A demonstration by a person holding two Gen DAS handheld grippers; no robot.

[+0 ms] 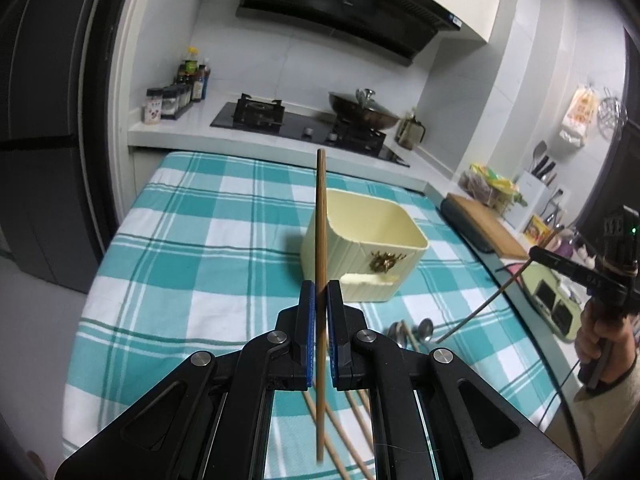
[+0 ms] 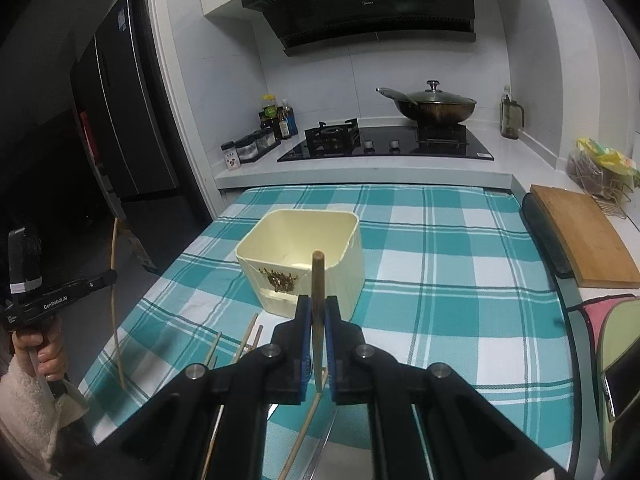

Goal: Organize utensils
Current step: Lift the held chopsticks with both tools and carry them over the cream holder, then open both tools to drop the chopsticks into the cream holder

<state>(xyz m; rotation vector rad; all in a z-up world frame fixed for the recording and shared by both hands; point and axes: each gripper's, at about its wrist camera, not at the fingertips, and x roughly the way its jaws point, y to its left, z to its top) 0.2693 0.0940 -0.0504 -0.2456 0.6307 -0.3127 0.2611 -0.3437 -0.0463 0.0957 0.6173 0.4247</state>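
A cream plastic utensil box with a gold emblem stands on the teal checked tablecloth; it also shows in the right wrist view. My left gripper is shut on a wooden chopstick held upright, near side of the box. My right gripper is shut on another wooden chopstick, just in front of the box. Several loose chopsticks and two metal spoons lie on the cloth below. The other gripper shows at the right edge of the left wrist view and at the left edge of the right wrist view.
A gas hob with a lidded wok stands behind the table. Spice jars and bottles stand at the back left. A wooden cutting board lies on the right counter. A dark fridge stands left.
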